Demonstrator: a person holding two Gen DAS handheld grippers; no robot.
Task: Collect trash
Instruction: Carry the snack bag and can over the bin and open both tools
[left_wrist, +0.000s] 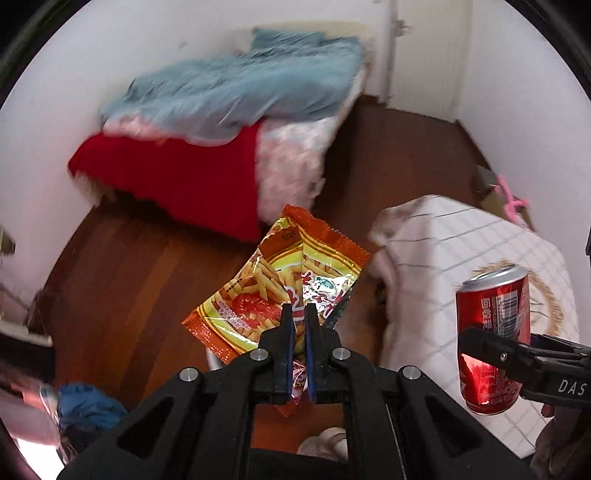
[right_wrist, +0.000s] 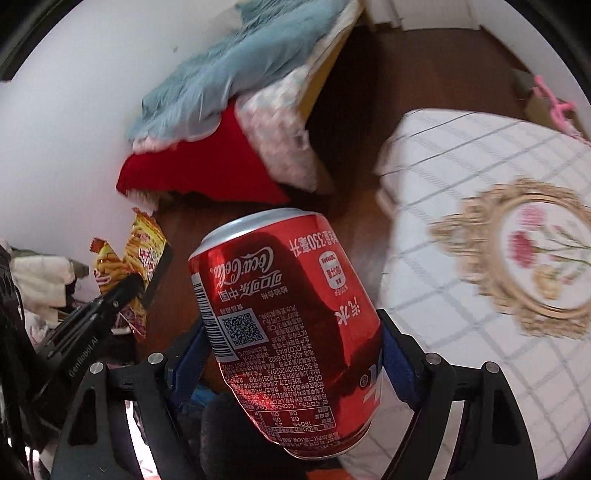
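Here, left tool (left_wrist: 299, 310) pinching snack wrapper (left_wrist: 275, 280), right tool (right_wrist: 291, 332) gripping can (right_wrist: 284, 314)

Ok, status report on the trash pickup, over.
Left gripper shut on chip bag. Right gripper clamped on dented cola can. Both carried clear above wooden floor. No bin in view.

Probably a home bedroom: blanket-heaped bed (left_wrist: 229, 122), wooden floor (left_wrist: 129, 280), tablecloth (right_wrist: 461, 177).
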